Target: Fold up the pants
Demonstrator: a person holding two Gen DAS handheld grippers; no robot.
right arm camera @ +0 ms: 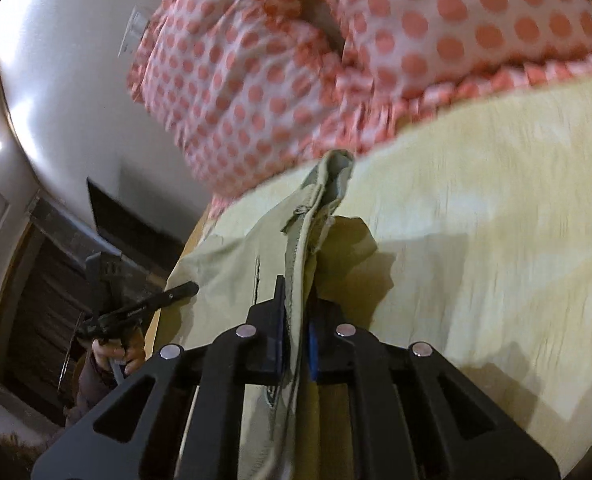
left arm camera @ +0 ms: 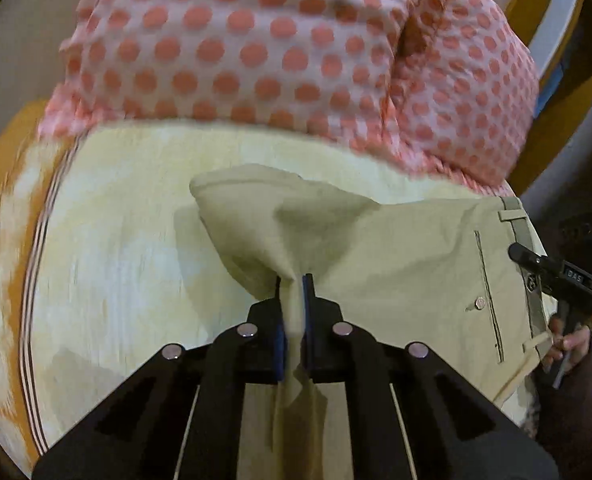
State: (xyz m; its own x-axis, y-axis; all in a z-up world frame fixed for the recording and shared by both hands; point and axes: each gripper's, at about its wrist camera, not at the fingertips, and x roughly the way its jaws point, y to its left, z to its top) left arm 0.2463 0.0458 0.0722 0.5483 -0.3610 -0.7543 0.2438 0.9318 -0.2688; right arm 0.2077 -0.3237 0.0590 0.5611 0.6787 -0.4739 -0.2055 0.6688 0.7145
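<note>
Beige pants (left arm camera: 408, 264) lie on a pale yellow bed sheet (left arm camera: 128, 240). Their waistband, with belt loops and a buttoned back pocket, shows at the right of the left wrist view. My left gripper (left arm camera: 294, 280) is shut on a bunched fold of the pants and lifts it into a peak. My right gripper (right arm camera: 294, 284) is shut on the pants' waistband (right arm camera: 308, 216), which stands up on edge between the fingers. The right gripper also shows at the right edge of the left wrist view (left arm camera: 552, 268). The left gripper shows at the left of the right wrist view (right arm camera: 144, 308).
A pink pillow with orange dots (left arm camera: 280, 48) lies along the far side of the sheet, also in the right wrist view (right arm camera: 336, 64). An orange patterned bedcover edge (left arm camera: 4, 264) is at left. A wooden headboard (left arm camera: 552, 120) stands at back right. A white wall (right arm camera: 68, 80) and dark furniture (right arm camera: 56, 276) are beyond the bed.
</note>
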